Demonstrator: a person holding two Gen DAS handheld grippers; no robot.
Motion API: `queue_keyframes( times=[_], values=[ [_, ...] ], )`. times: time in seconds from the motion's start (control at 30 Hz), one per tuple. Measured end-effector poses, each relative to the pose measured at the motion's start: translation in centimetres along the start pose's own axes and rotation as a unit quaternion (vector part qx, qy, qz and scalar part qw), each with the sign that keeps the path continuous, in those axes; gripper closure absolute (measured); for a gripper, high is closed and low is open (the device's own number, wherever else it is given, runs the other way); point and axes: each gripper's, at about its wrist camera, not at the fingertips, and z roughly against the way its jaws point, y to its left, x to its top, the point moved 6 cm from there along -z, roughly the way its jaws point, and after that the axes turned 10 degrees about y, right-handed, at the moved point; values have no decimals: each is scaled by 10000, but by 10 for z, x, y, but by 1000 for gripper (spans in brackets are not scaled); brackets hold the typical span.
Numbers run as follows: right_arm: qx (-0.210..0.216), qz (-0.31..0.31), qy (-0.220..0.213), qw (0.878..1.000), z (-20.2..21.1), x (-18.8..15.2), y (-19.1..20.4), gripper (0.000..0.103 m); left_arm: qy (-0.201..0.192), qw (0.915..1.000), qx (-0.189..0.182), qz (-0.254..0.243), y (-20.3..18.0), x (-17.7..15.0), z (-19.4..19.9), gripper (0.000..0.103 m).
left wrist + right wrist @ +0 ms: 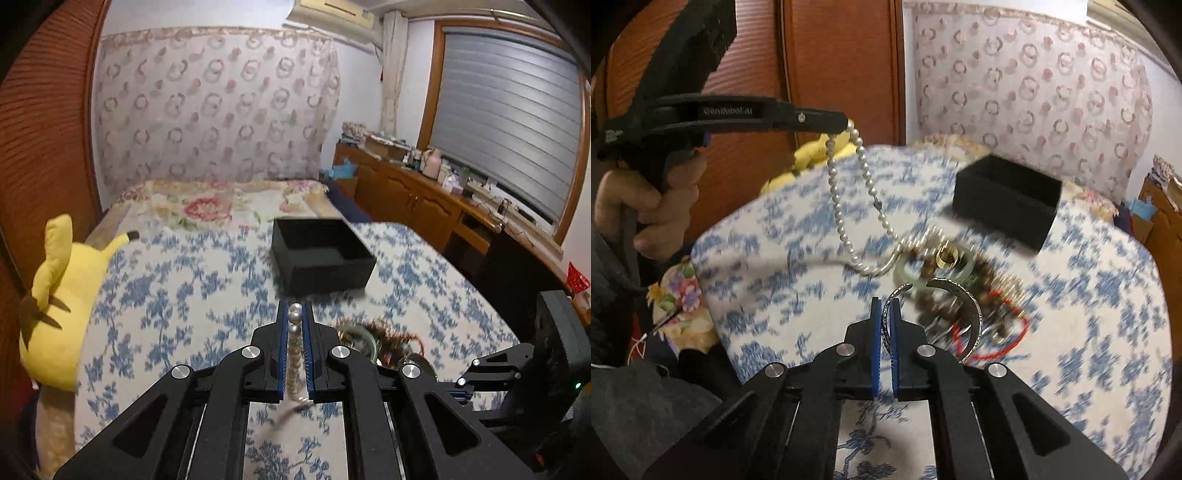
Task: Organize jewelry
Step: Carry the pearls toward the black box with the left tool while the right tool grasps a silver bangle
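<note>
On a floral bed [166,295], our left tongs [295,314] pinch pearls [849,206], right tongs [885,314] clamp a bangle [971,306]; next, the box [325,273] mid-bed.

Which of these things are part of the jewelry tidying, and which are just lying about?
Part of the job:
pearl necklace in left claw
silver cuff bracelet in right claw
jewelry pile
black box

Lying about:
yellow plush toy
floral bedspread

Left gripper [295,314] jaws clamped on white pearl strand [294,347]. Open black rectangular box [321,264] ahead on blue-floral bedspread [177,295]. Yellow plush toy [64,295] at left; tangled jewelry pile [376,338] just right.
</note>
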Motion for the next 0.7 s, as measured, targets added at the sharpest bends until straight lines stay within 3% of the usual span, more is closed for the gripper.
queue_keyframes(
  times=[0.23, 0.7],
  values=[
    [-177, 64, -333, 9993, 25, 27, -16, 98, -251, 9996, 43, -142, -9, 35, 15, 97],
    [-473, 5, -710, 9964, 27, 75, -57, 98, -484, 9982, 173, -313, -14, 106, 19, 97]
  ],
)
